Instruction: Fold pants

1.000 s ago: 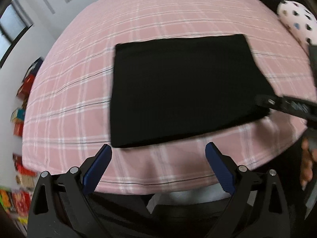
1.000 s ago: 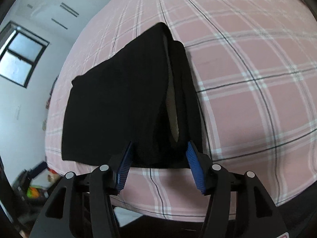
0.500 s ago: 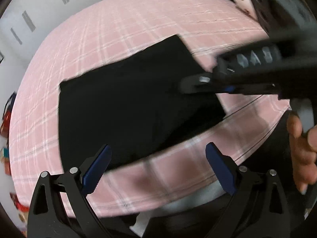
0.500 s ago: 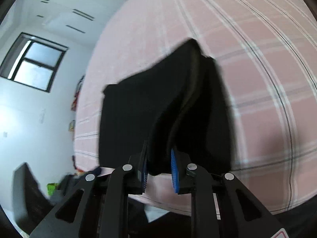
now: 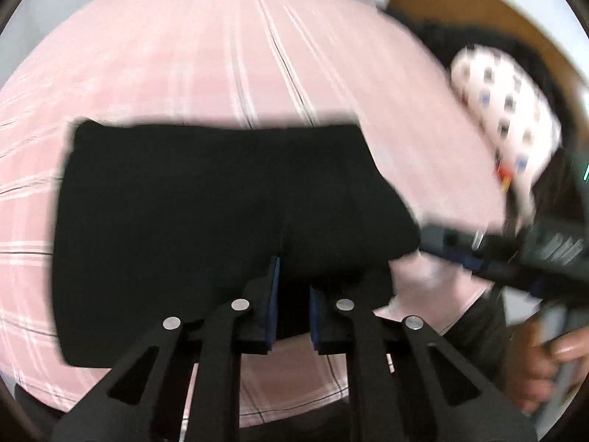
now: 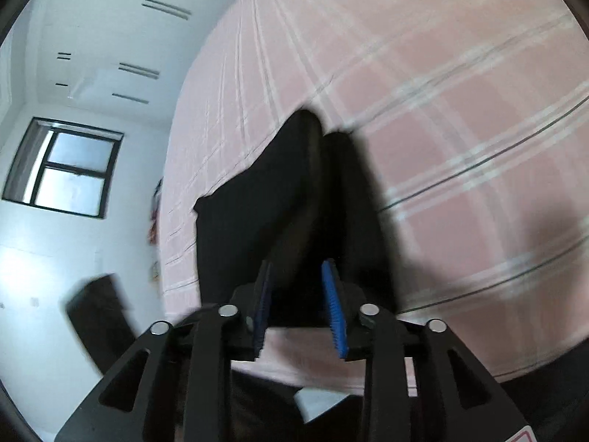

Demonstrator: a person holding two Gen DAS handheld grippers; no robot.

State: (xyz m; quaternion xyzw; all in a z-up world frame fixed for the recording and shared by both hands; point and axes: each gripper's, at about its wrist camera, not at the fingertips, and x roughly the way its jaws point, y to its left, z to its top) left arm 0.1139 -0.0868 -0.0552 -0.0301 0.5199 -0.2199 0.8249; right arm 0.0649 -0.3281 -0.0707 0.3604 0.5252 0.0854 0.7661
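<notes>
The black pants (image 5: 206, 213) lie folded into a wide rectangle on the bed (image 5: 184, 55), whose pink sheet carries white and dark check lines. They sit toward the near edge of the bed, the long side running left to right in the left wrist view.

The left tool (image 5: 292, 291) is clenched on the near edge of the pants, right of their middle: its 2 blue pads stand close together with a strip of black cloth pinched between them, and the fabric bunches up just beyond the fingertips. The picture is blurred, so finer folds in the cloth cannot be made out.

The right tool (image 6: 296, 291) reaches in at the right end of the pants. In its own view a raised ridge of the stacked layers runs away from it toward the far side, and the near end of that ridge sits between the 2 blue pads (image 6: 335, 313). Its jaws are opening; the cloth seems to meet the left pad, while the right pad stands clear of it. In the left wrist view this tool (image 5: 460, 254) appears as a dark blurred bar touching the right corner of the pants, with the person's hand (image 5: 545, 361) gripping its handle lower right.

A white cushion with dark dots (image 5: 504, 118) rests at the far right of the bed.
</notes>
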